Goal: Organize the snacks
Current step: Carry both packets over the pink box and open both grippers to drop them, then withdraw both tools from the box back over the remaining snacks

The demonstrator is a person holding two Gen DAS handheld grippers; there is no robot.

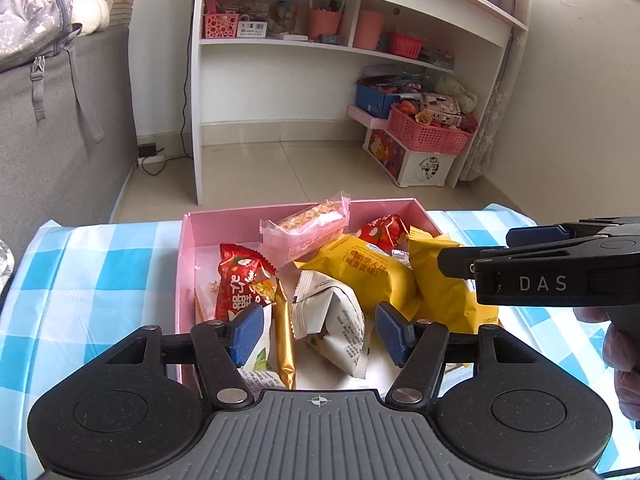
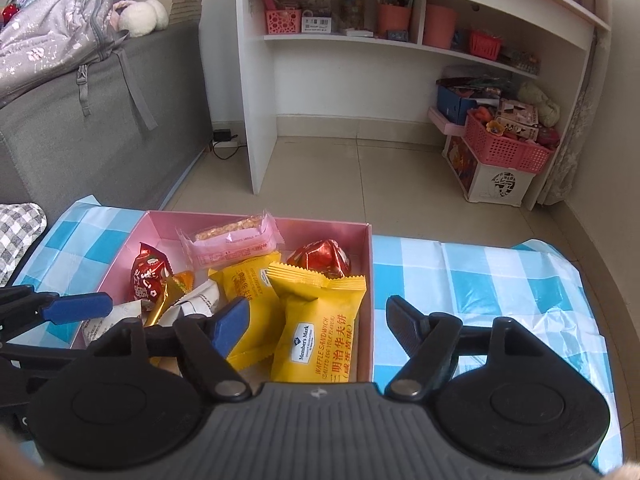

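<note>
An open pink box (image 1: pixel 187 264) (image 2: pixel 370 280) on the checked cloth holds several snack packets. A pink-wrapped bar (image 1: pixel 308 228) (image 2: pixel 232 240) leans at its far side, and two red packets (image 1: pixel 240 280) (image 1: pixel 380 232) lie near it. Two yellow waffle packets (image 1: pixel 360 272) (image 2: pixel 316 332) fill the right half. My left gripper (image 1: pixel 320 332) is open over the near edge, its pads either side of a white packet (image 1: pixel 336 320) and a gold one (image 1: pixel 286 340) without pressing them. My right gripper (image 2: pixel 316 326) is open astride a yellow packet and the box's right wall.
A blue-and-white checked cloth (image 2: pixel 480 280) covers the surface around the box. Beyond lie a tiled floor, a white shelf unit (image 1: pixel 196 120), a pink basket (image 1: pixel 428 132) on stacked boxes, and a grey sofa (image 2: pixel 100 120) with a backpack. A gloved hand (image 1: pixel 624 360) holds the right gripper.
</note>
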